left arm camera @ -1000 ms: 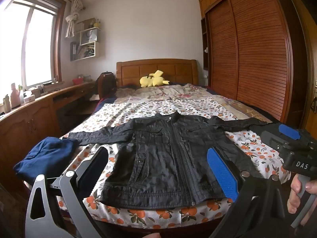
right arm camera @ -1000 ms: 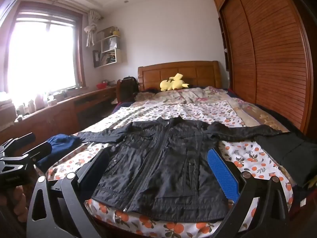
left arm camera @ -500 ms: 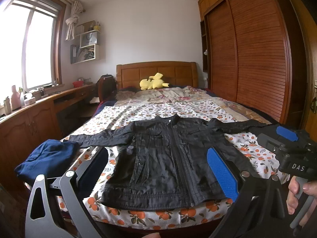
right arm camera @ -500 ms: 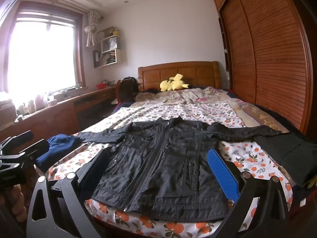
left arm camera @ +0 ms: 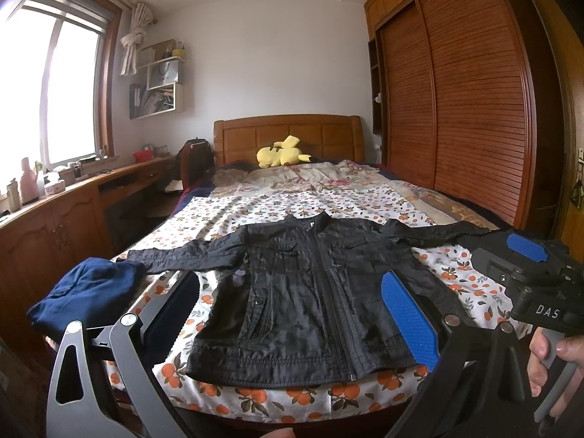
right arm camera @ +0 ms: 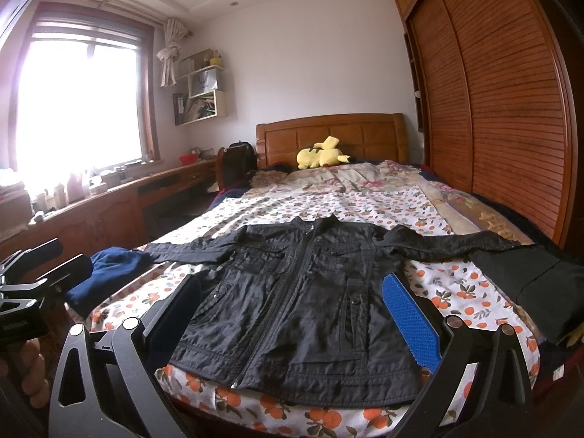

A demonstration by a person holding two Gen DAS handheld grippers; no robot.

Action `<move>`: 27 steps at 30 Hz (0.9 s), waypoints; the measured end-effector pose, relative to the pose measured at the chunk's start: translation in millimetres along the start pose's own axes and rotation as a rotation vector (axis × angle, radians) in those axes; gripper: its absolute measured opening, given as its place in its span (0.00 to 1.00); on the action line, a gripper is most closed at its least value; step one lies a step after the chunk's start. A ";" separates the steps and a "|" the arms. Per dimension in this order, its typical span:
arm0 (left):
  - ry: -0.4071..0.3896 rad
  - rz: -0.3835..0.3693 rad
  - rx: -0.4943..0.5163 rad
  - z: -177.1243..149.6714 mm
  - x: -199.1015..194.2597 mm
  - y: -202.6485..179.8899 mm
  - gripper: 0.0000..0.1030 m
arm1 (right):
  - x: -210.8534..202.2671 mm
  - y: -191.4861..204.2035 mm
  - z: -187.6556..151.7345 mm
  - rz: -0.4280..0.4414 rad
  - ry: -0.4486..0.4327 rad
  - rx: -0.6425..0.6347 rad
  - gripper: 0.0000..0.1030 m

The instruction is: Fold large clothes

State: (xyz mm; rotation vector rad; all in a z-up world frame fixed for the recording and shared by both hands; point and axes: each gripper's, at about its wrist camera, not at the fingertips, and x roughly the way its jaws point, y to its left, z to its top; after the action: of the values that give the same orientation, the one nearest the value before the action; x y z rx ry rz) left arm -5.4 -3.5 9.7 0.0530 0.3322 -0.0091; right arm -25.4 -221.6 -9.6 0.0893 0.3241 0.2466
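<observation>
From the left wrist, your left gripper (left arm camera: pixel 292 314) hovers with jaws spread wide and empty, short of the foot edge of the bed (left arm camera: pixel 255 401). The black jacket (left arm camera: pixel 310 292) lies flat and zipped along that edge, sleeves stretched toward both side edges. The fabric looks slick, so a shallow pinch could take only the top layer and drag the front askew. A blue garment (left arm camera: pixel 84 292) sits at the bed's left corner, touching the cuff; you could snag it.

From the right wrist, your right gripper (right arm camera: pixel 292 317) is likewise wide apart and holding nothing. A dark folded cloth (right arm camera: pixel 529 284) overlaps the right cuff, and could lift with the sleeve
</observation>
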 end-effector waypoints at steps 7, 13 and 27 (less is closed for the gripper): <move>0.000 0.000 0.000 -0.1 -0.3 0.2 0.98 | -0.1 -1.4 -1.1 -0.001 -0.001 -0.002 0.94; 0.001 0.003 -0.001 4.8 -5.4 -1.1 0.98 | -0.3 0.4 0.0 -0.004 -0.002 -0.003 0.94; 0.001 0.001 -0.002 6.5 -7.3 -0.4 0.98 | -1.4 2.5 2.1 -0.006 0.001 -0.003 0.94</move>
State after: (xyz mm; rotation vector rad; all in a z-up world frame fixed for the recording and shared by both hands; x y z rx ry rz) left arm -10.2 -4.2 18.3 0.0514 0.3328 -0.0075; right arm -26.5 -219.7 -6.9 0.0856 0.3252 0.2411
